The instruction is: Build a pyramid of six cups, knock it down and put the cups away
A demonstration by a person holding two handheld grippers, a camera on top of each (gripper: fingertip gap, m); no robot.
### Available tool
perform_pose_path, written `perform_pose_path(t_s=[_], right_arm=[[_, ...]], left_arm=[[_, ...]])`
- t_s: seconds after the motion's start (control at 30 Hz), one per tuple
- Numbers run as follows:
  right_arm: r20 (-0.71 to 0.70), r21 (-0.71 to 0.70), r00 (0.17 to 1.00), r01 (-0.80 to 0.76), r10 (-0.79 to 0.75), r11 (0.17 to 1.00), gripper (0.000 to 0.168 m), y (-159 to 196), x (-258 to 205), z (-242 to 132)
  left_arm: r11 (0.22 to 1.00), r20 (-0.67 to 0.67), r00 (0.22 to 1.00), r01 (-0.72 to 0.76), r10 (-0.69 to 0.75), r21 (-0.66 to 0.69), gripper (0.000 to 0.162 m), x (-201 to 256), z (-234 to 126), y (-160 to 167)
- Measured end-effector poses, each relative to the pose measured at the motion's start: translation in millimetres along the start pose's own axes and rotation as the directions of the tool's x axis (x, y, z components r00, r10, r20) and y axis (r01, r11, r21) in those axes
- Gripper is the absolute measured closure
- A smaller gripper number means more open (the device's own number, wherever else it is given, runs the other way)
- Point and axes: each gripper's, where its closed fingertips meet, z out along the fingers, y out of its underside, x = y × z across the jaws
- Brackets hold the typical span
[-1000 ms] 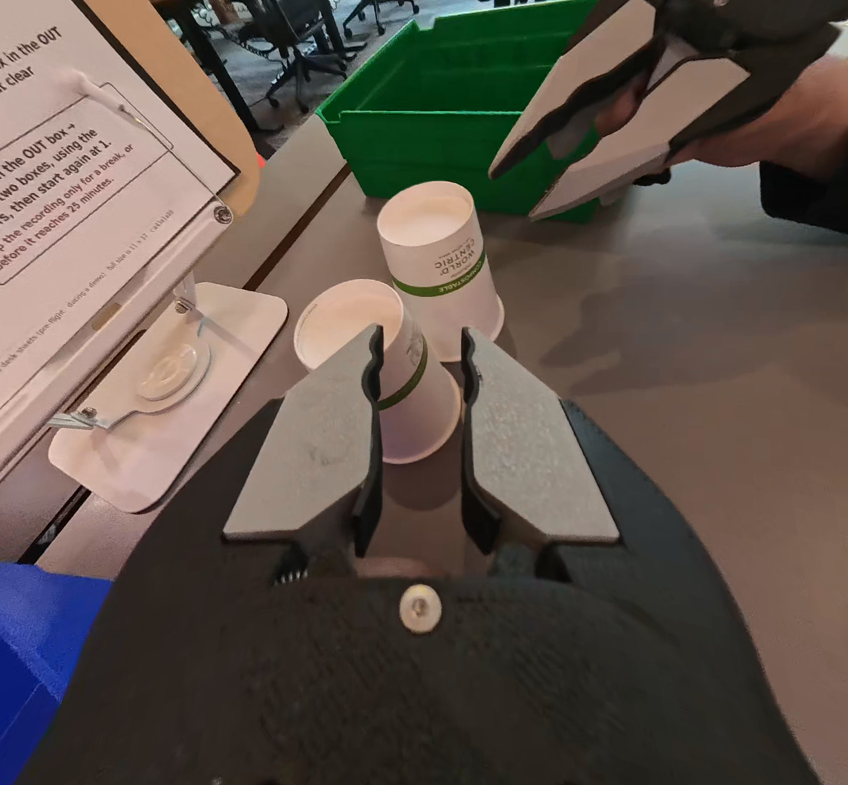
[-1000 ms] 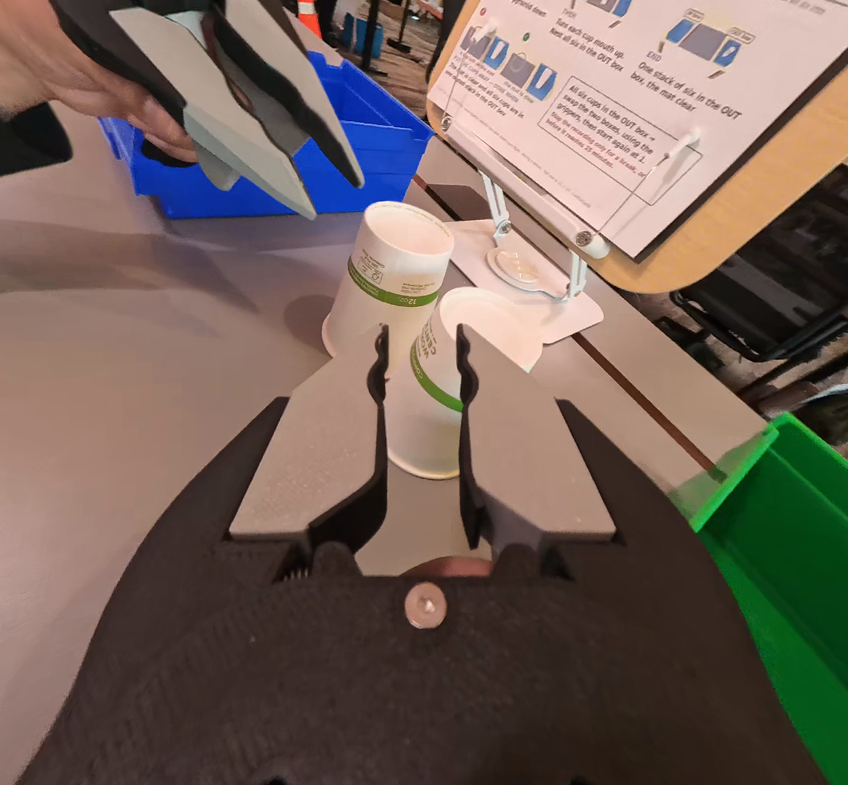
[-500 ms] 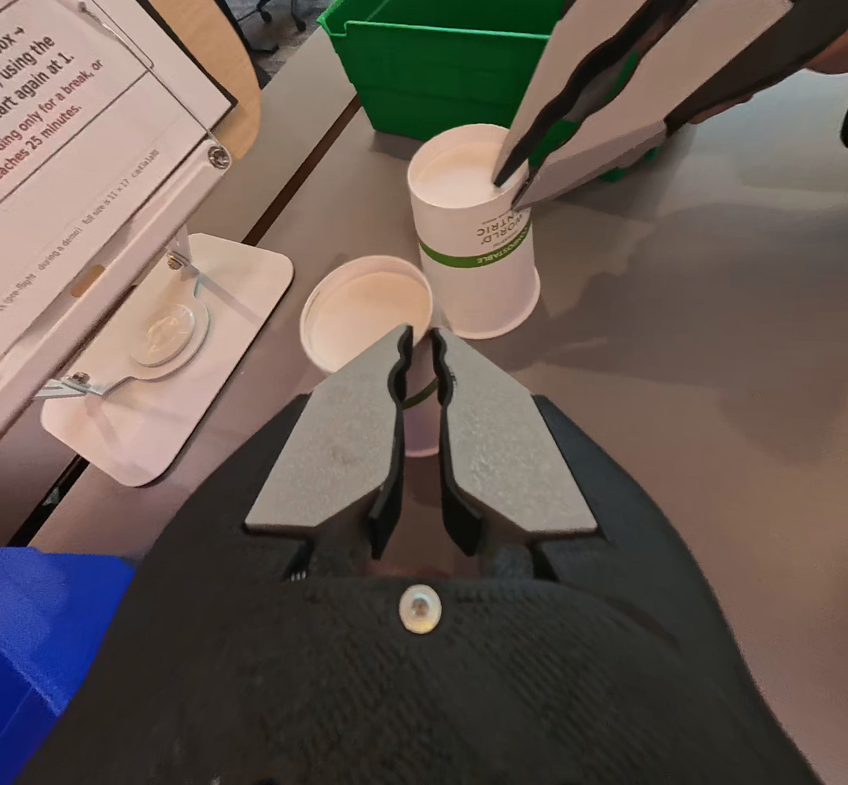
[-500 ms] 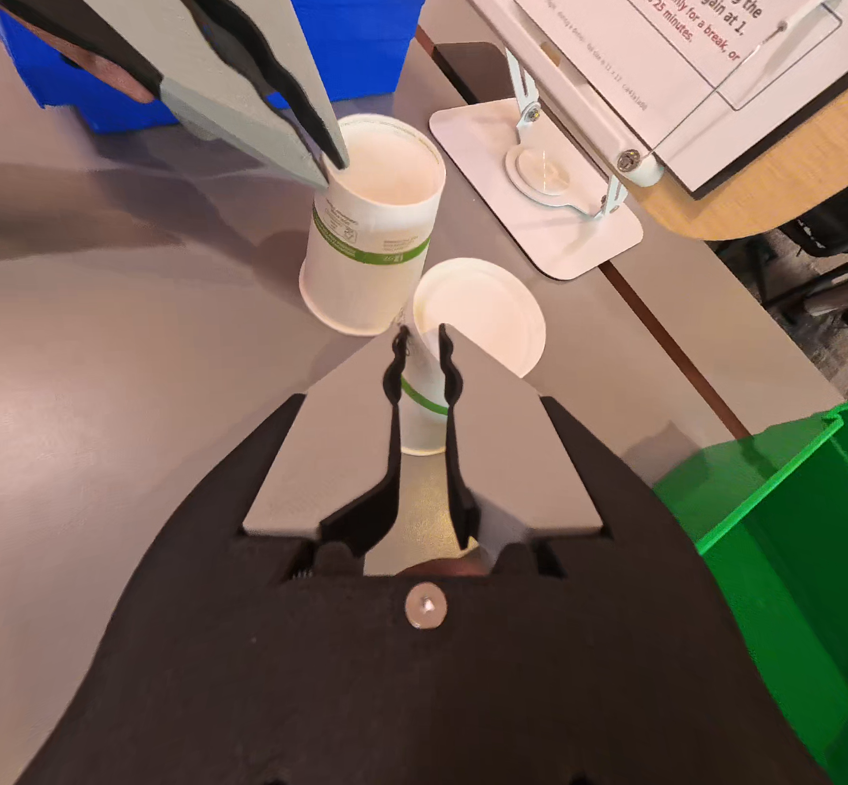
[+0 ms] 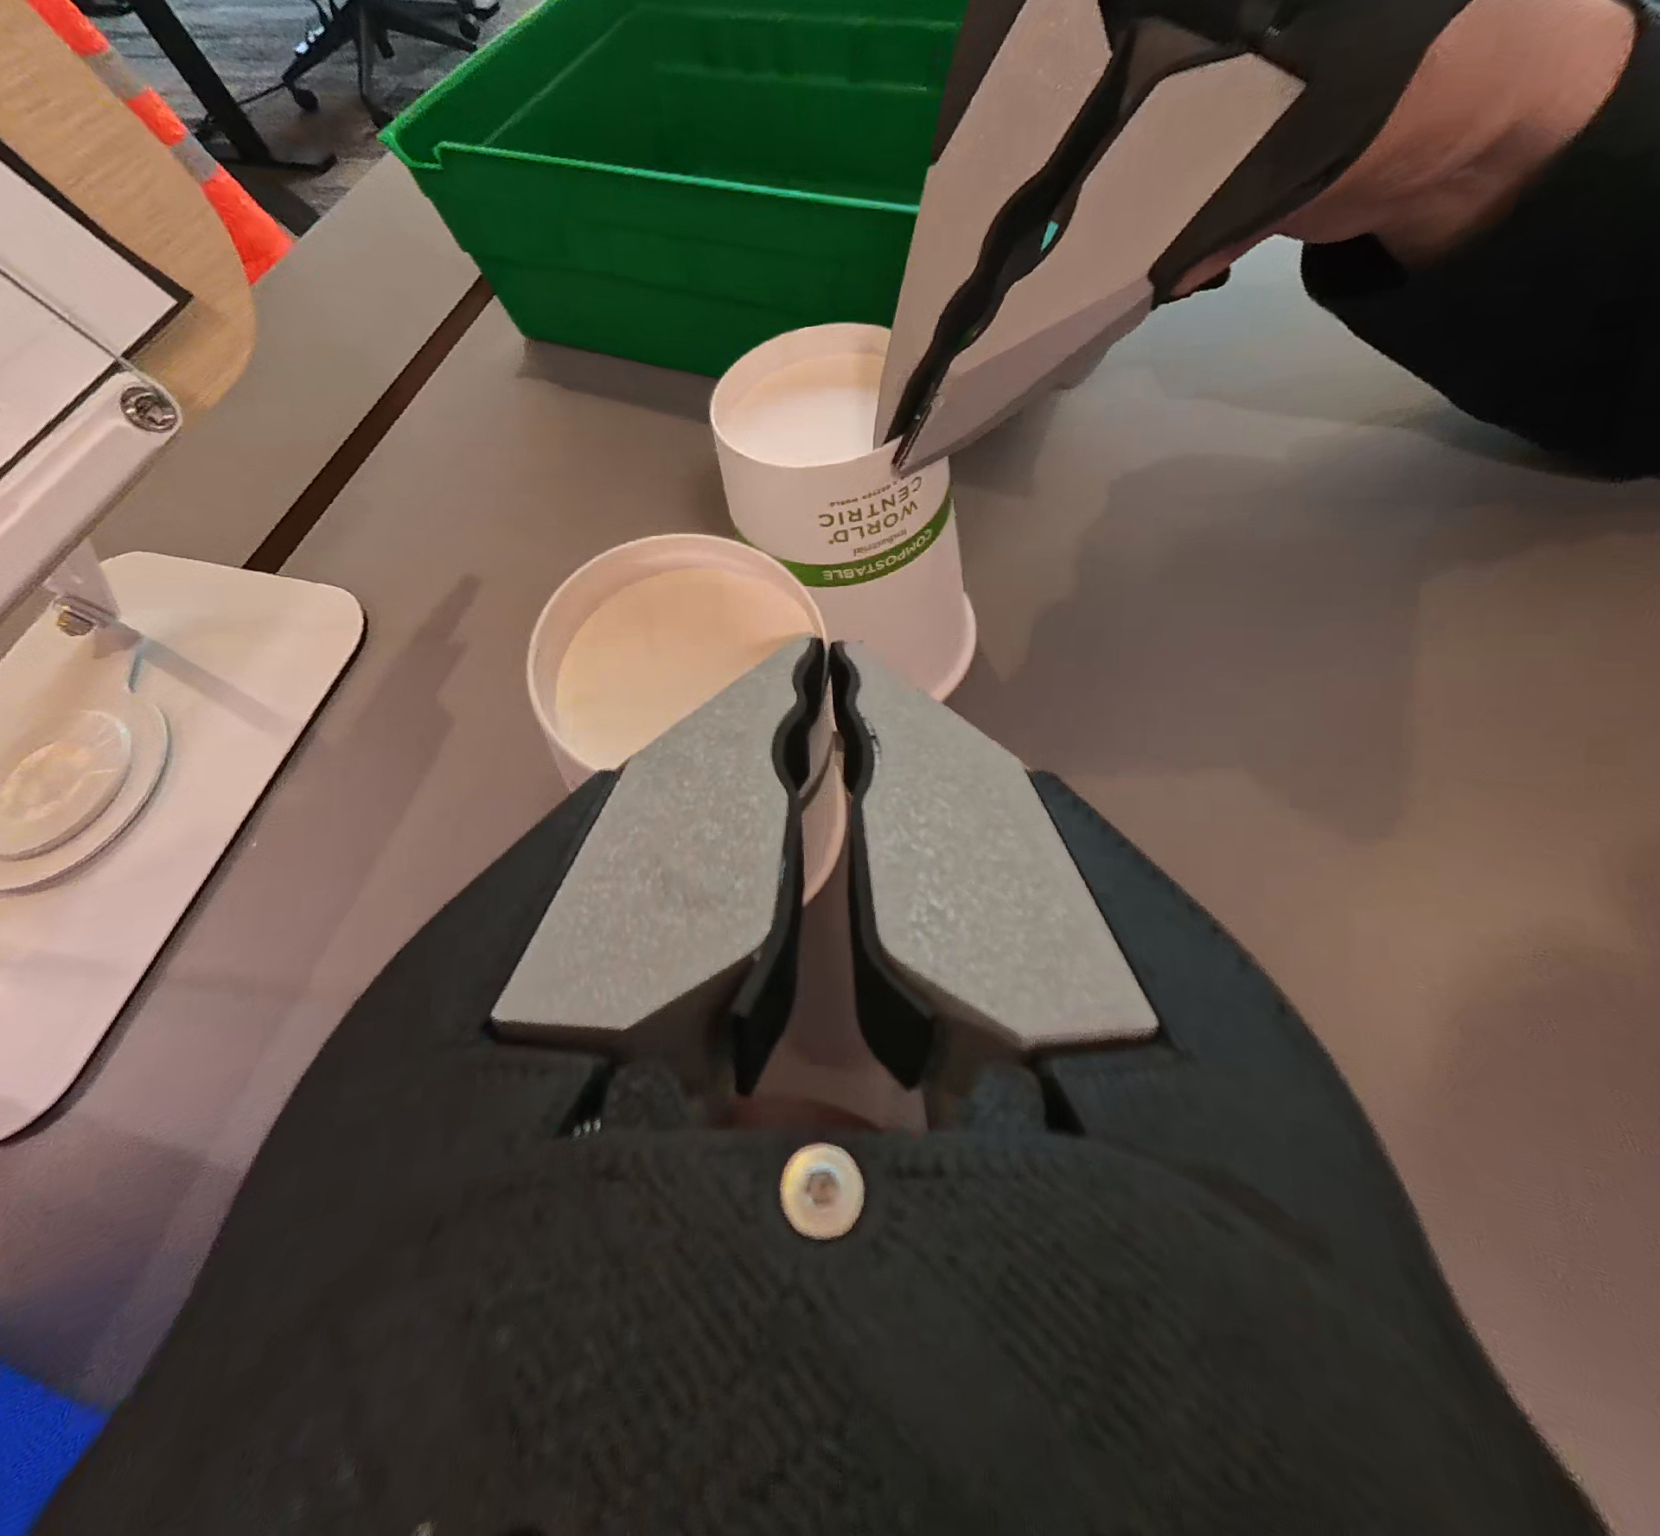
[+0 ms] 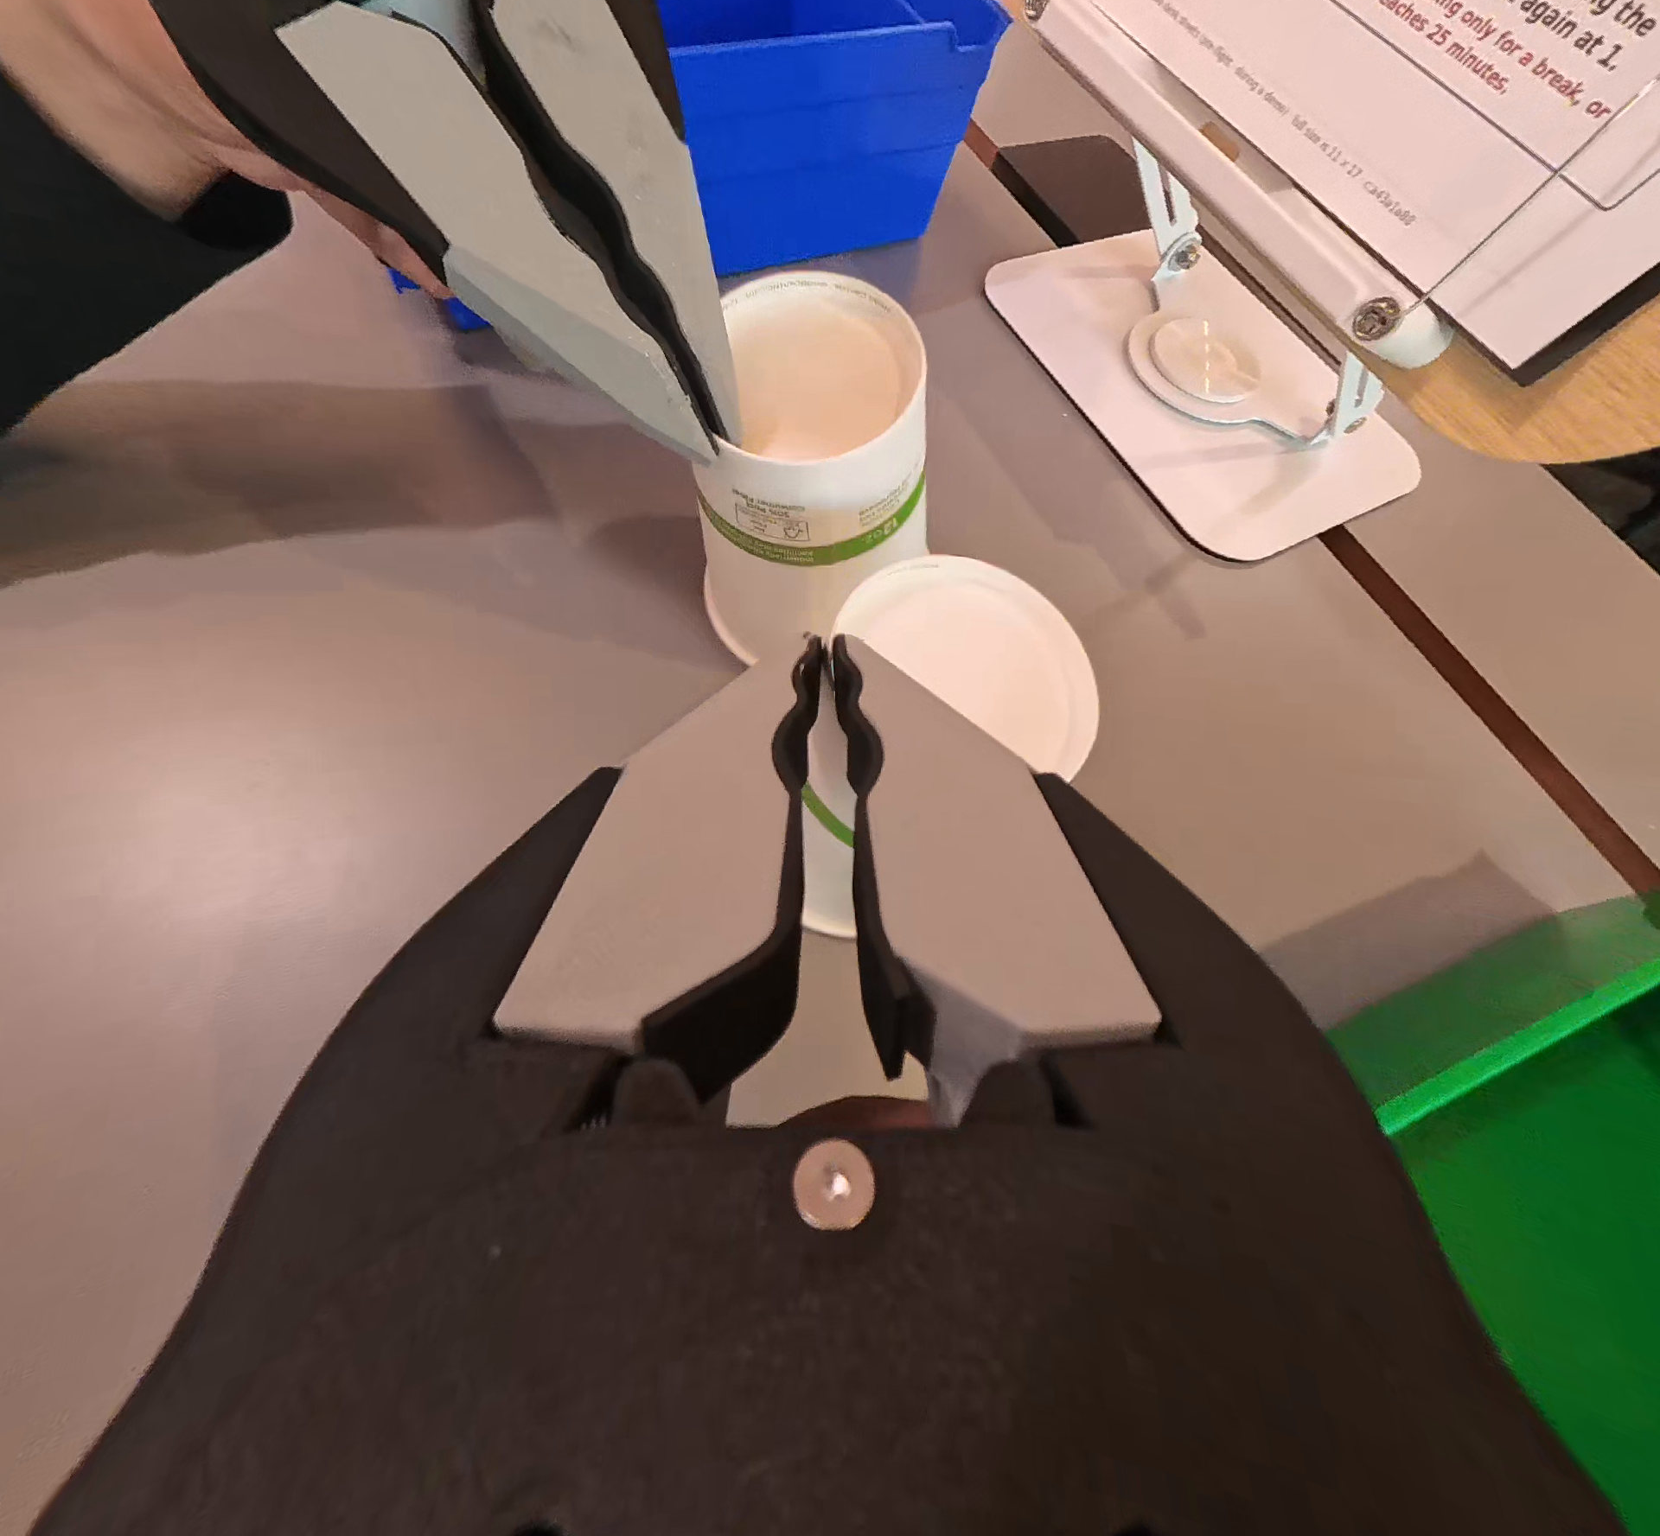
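Two white paper cups with green bands stand upside down side by side on the grey table. In the left wrist view my left gripper (image 5: 826,659) is shut on the raised bottom rim of the nearer cup (image 5: 665,667). My right gripper (image 5: 907,451) comes in from the upper right and pinches the rim of the farther cup (image 5: 853,541). In the right wrist view my right gripper (image 6: 825,649) is shut on its cup (image 6: 979,667), and the left gripper (image 6: 714,438) pinches the other cup (image 6: 826,505). Whether either cup is off the table I cannot tell.
An empty green bin (image 5: 683,218) stands behind the cups on the right gripper's side, also in the right wrist view (image 6: 1527,1134). A blue bin (image 6: 808,110) stands on the left gripper's side. An instruction board on a white stand (image 5: 135,774) sits along the table's far edge. The gap from one gripper's tips to the other's is roughly 5 cm.
Both grippers went from open above the cups to shut on the cups' bottom rims, each coming down onto its own cup.
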Motion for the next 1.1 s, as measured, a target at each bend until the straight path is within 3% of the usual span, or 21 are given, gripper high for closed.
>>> perform_pose_path(t_s=[0.17,0.43,0.63,0.73,0.9,0.97,1.03,1.1], right_arm=[[-0.043,-0.021,0.999,0.016,-0.017,1.0,0.168,5.6,6.3,-3.2],[0.004,-0.031,1.0,0.023,-0.023,0.999,0.168,10.6,-1.5,-2.6],[0.003,-0.015,1.0,0.027,-0.027,1.0,0.148,8.0,-0.8,-9.6],[-0.015,0.057,1.0,0.006,-0.006,0.998,0.139,-3.2,6.3,-25.6],[-0.241,0.208,0.963,-0.068,0.119,0.976,0.136,-13.9,57.8,-80.5],[-0.346,0.209,0.921,-0.11,0.179,0.972,0.125,-2.1,79.5,-96.7],[-0.355,0.184,0.912,-0.148,0.206,0.972,0.113,7.6,82.9,-95.8],[-0.402,0.135,0.896,-0.147,0.19,0.98,0.117,16.0,87.4,-90.1]], left_arm=[[1.0,-0.023,1.0,0.005,-0.005,-0.024,0.162,9.2,5.7,2.9],[0.999,-0.015,0.999,0.038,-0.038,-0.029,0.162,12.2,6.3,3.0],[0.999,0.04,0.998,0.049,-0.049,-0.01,0.136,4.0,1.1,1.1],[0.998,0.07,0.996,0.057,-0.059,0.039,0.131,1.3,-9.1,-9.3],[0.973,0.153,0.979,0.098,-0.131,0.207,0.131,-5.0,-34.7,-29.4],[0.967,0.206,0.969,0.087,-0.138,0.238,0.133,-8.3,-41.2,-27.1],[0.967,0.247,0.96,0.069,-0.131,0.244,0.135,-10.0,-43.1,-20.8],[0.968,0.264,0.955,0.07,-0.135,0.24,0.136,-10.4,-41.4,-13.8]])
